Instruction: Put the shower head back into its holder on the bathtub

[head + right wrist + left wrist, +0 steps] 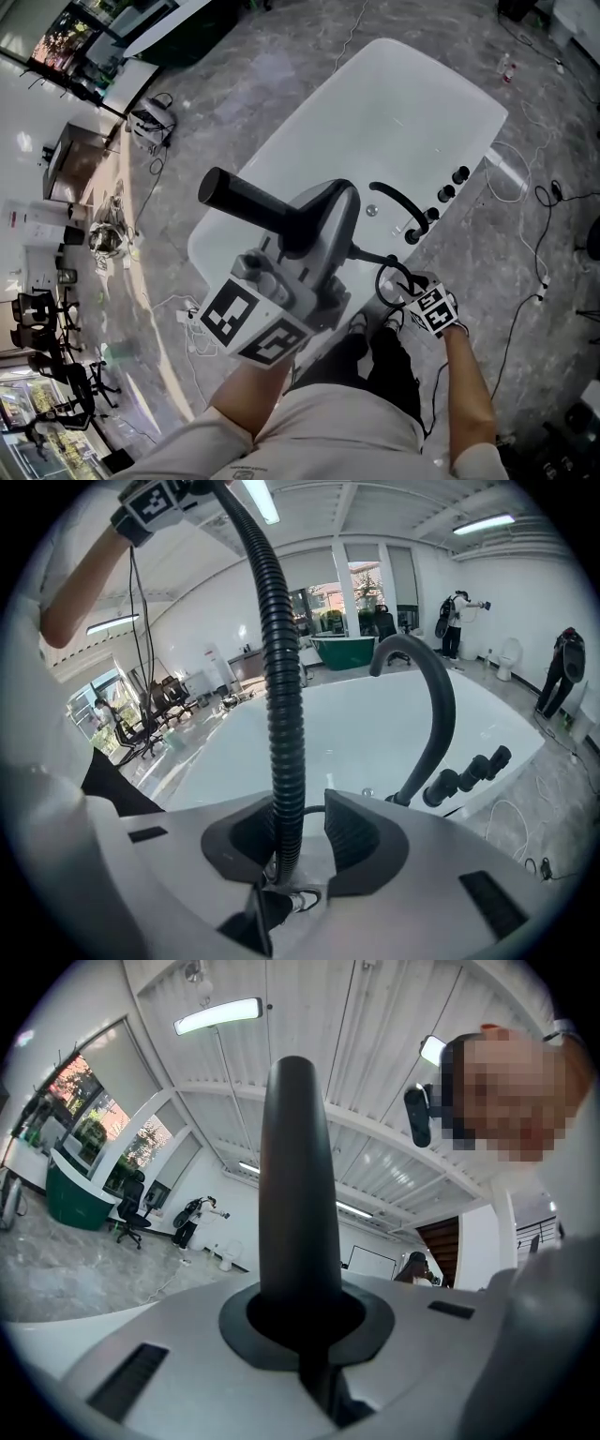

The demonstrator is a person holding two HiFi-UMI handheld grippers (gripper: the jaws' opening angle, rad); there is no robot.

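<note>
I cannot see the lower end of the shower head (298, 1194), because it goes down between the two pads of my left gripper (305, 1335). Its spray face shows in no view. In the head view my left gripper (314, 223) is high and close to the camera, and it covers the near end of the bathtub (394, 122). For that reason I cannot say which fitting on the rim is the holder.

The shower head is a plain black stick, smooth and matte, a little thinner toward its rounded free end. From above it points away from the gripper to the left (248, 202), up in the air over the near part of the tub. My left jaws are closed on it and clamp it firmly.

My right gripper (405, 284) is low, at the near rim of the tub. The black ribbed hose (281, 714) passes between its jaws (305, 834). These jaws stand apart: the hose leans on one pad, and a narrow gap shows at the other pad. The hose rises and leaves the picture at the top, so its upper end is cut off there.

Behind the hose are the curved black spout (436, 705) and a row of black knobs (469, 772) on the tub's rim.
</note>
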